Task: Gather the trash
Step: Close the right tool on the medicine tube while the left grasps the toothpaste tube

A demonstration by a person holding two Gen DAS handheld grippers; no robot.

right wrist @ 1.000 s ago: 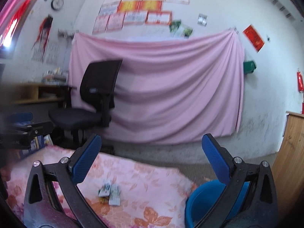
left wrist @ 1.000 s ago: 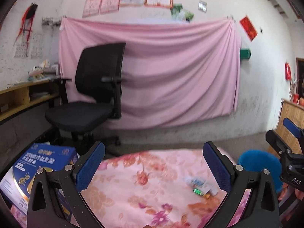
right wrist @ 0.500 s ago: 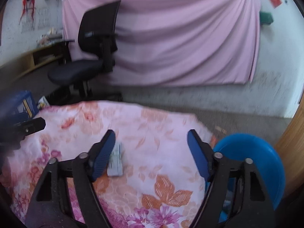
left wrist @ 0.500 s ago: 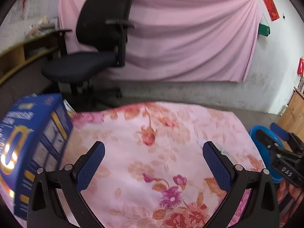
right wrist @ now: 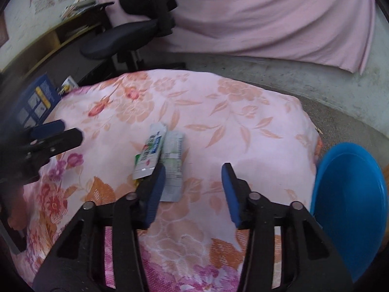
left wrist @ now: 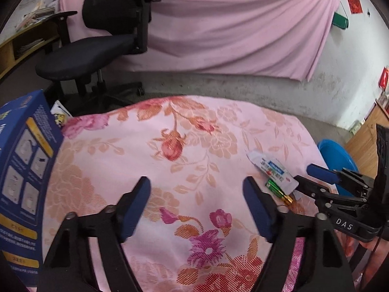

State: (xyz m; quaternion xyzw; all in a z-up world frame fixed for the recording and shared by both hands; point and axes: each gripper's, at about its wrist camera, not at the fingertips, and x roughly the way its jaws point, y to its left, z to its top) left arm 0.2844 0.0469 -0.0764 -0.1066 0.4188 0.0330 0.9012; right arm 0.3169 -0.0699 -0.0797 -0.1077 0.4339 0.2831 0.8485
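A floral pink cloth (left wrist: pixel 136 150) covers the surface that carries everything. On it, toward 3 o'clock in the left wrist view, a white wrapper (left wrist: pixel 272 169) lies flat with a green battery (left wrist: pixel 277 191) touching its 6 o'clock edge. The right wrist view shows two wrappers (right wrist: pixel 159 150) side by side, touching. A blue box (left wrist: pixel 23 177) stands at the cloth's 9 o'clock edge.

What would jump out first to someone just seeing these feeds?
The pink flowered cloth fills both views, with two flat wrappers lying side by side near its middle, just ahead of the open right tool. A bright blue bin stands off the cloth's right edge. A dark blue box stands at the left.
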